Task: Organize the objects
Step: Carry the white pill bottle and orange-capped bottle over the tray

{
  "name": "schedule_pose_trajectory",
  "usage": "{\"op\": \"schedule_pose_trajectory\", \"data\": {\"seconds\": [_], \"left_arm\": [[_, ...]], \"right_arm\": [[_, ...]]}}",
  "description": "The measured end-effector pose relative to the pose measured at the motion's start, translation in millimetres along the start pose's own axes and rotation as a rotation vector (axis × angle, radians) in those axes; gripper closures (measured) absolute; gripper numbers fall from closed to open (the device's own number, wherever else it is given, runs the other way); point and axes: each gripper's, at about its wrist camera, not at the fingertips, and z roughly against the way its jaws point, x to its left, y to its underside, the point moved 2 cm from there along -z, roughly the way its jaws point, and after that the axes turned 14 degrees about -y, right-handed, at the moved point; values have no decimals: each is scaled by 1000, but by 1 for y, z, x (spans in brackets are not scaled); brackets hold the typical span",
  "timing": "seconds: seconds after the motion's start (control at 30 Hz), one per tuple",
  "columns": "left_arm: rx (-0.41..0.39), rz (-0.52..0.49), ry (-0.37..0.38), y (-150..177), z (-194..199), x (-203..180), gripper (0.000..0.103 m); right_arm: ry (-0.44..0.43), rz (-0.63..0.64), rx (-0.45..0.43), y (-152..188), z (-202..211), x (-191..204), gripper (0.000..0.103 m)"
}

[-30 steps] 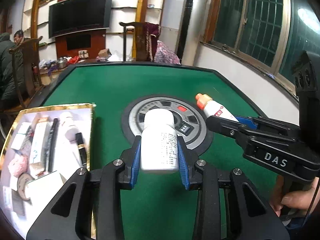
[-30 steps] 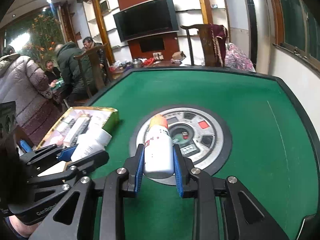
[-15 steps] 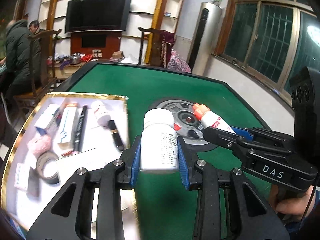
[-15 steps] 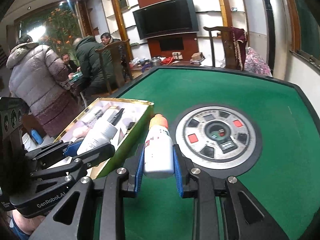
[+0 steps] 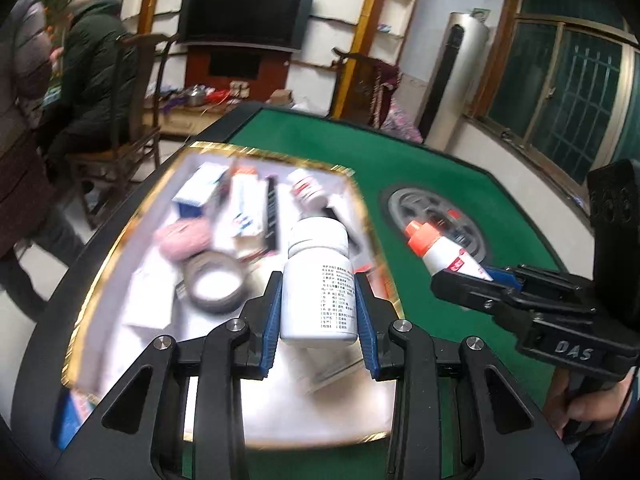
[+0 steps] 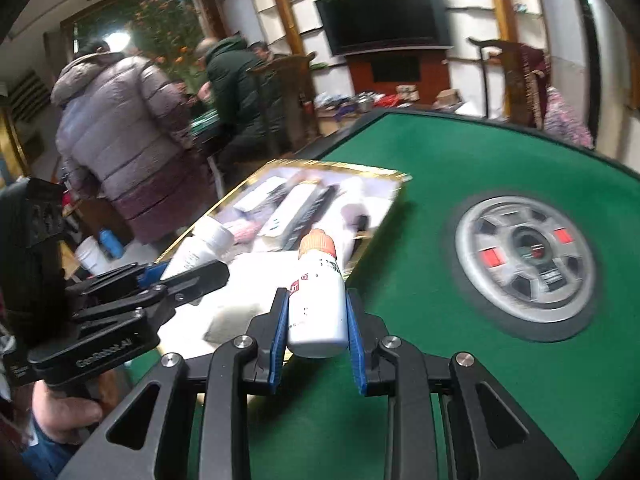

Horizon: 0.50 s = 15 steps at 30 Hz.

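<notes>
Left claw (image 5: 319, 300) is clamped on the white pill bottle (image 5: 318, 280), hanging upright right over the gold-rimmed tray (image 5: 224, 148), while the right claw (image 6: 316, 320), gripping the orange-capped bottle (image 6: 318, 296), sits beside the tray's near-right edge above the tabletop (image 6: 460, 152), so left's closer.

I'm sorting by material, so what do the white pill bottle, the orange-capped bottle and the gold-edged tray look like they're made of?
White pill bottle: probably opaque plastic, smooth with a soft sheen, moulded cap. Orange-capped bottle: likely plastic too, glossy white body. Gold-edged tray: perhaps card with shiny foil rim; blur leaves that open.
</notes>
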Motion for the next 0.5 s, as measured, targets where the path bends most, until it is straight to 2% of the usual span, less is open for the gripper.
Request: {"op": "schedule_pose_trajectory", "data": {"seconds": [0.23,0.5], "left_arm": [[63,70,-17,17,-10,37,70],[108,85,-31,23,-22,43,70]], "right_arm": [[-54,36,41,6,-23,33,77],[-70,41,66,11,-35,44,77]]}}
